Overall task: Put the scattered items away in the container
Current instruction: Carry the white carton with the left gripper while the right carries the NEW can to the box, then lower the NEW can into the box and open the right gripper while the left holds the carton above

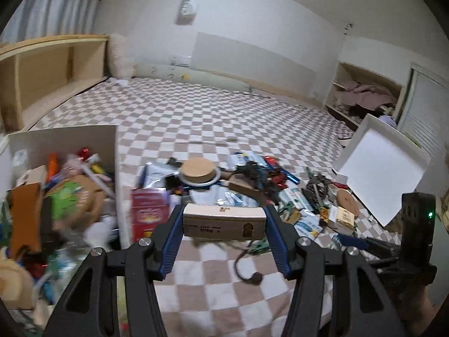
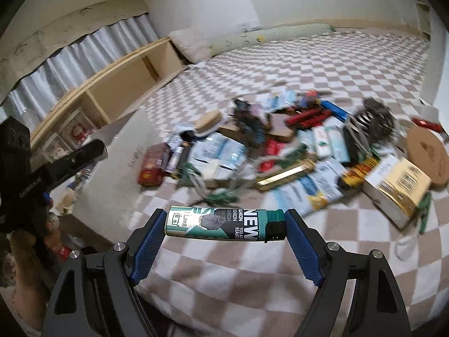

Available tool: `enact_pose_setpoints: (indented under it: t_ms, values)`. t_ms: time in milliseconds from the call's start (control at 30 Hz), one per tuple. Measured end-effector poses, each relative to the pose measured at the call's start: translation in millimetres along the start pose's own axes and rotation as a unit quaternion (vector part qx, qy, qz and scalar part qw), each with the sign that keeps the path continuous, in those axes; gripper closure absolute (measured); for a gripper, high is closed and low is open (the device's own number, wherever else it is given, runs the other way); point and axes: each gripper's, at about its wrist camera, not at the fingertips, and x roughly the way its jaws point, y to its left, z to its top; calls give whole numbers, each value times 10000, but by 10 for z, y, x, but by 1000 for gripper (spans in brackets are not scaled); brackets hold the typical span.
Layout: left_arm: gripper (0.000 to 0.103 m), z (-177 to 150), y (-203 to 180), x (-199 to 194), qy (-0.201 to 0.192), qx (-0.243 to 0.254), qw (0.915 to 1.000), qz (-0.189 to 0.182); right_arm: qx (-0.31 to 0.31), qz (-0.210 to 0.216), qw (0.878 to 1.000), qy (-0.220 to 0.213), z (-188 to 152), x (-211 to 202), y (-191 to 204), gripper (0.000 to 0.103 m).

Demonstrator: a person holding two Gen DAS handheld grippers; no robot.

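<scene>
Left gripper: I have it closed across a small beige box, blue pads on the two short ends. Long axis of the box runs left-right across the fingers, level, printed long face toward the camera. The box is lifted clear of the checkered blanket; its shadow lies on the cloth below.

Right gripper: I hold a teal lighter end to end, jaws spread to its full length. Long axis left-right, roughly level; the green cap and black ignition end point to the right finger, the base to the left finger. "NEW" print reads sideways. It hangs above bare blanket, near the front edge of the pile.

Container: an open cardboard box, seen left of the left gripper, already packed with mixed items. In the right wrist view its flap sits to the left of the pile, and the left gripper's body shows at far left.

Scattered pile lies ahead of both grippers on the blanket: a round wooden lid, a red packet, a gold-and-white carton, blue-white sachets. A white lid leans at the right. Much of the pile is motion-blurred; finer items I cannot identify.
</scene>
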Motion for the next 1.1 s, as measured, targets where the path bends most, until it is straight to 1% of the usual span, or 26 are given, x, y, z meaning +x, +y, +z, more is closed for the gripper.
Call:
enact_pose_setpoints:
  t_ms: [267, 533, 667, 800, 967, 1100]
  values:
    - [47, 47, 447, -358, -135, -243, 9990, 363, -501, 224, 9983, -201, 307, 70, 510, 19]
    - [47, 48, 1049, -690, -281, -644, 9940, 839, -871, 763, 9931, -164, 617, 230, 1059, 19]
    - [47, 11, 1272, -778, -291, -862, 9909, 989, -1104, 984, 9890, -91, 750, 332, 1349, 19]
    - [47, -54, 1420, -813, -236, -981, 9891, 1074, -1379, 1136, 9839, 15, 875, 468, 1626, 19]
    - [47, -64, 1549, -849, -206, -1020, 9882, 1125, -1539, 1324, 9788, 268, 1064, 749, 1899, 19]
    - [47, -37, 1624, -869, -184, -1044, 9877, 1146, -1701, 1354, 9753, 385, 1223, 989, 2093, 19]
